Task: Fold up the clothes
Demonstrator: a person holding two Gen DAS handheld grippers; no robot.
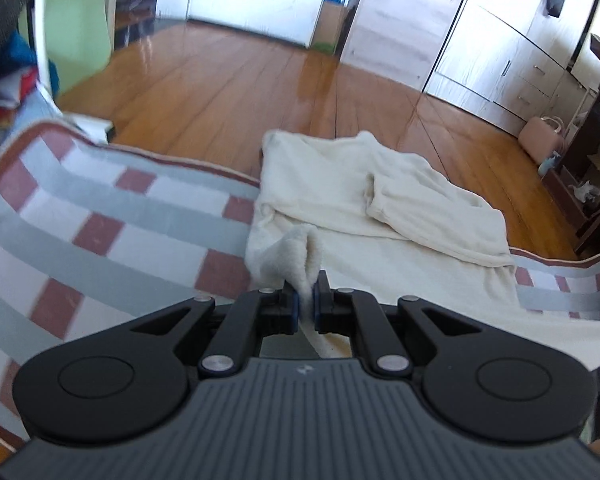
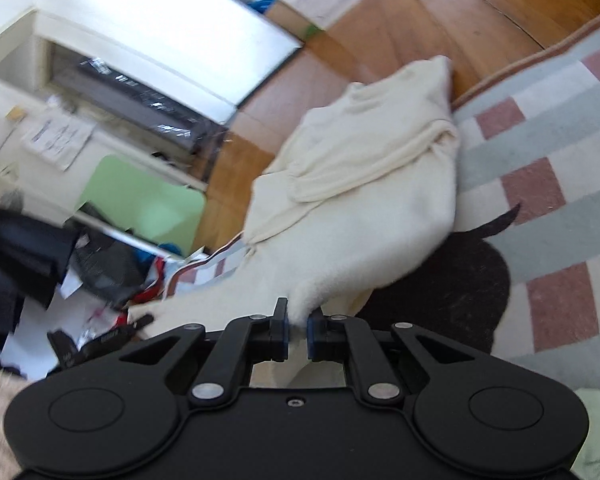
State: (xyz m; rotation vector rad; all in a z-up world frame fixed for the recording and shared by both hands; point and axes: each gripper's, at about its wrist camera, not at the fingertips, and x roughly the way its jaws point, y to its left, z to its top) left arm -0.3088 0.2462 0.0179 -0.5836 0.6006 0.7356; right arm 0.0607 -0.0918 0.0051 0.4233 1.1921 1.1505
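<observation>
Checked rug [image 1: 100,216] on wooden floor [image 1: 228,80]; pink bag [image 1: 540,138].

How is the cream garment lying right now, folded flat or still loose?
Still loose. The cream garment lies rumpled on the checked blanket, its near edge pinched in the left gripper and right gripper.

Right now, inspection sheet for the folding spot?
Surface: checked rug over wood floor.
Job's things: cream garment, part folded, far edge past the rug onto the floor.
Clutter: pile of clothes and papers beside the rug; dark fabric under the garment.
Grippers: left hand-held gripper and right hand-held gripper each shut on the garment's near edge.
Cables: nothing seen.
Surroundings: wardrobe, pink bag.
</observation>
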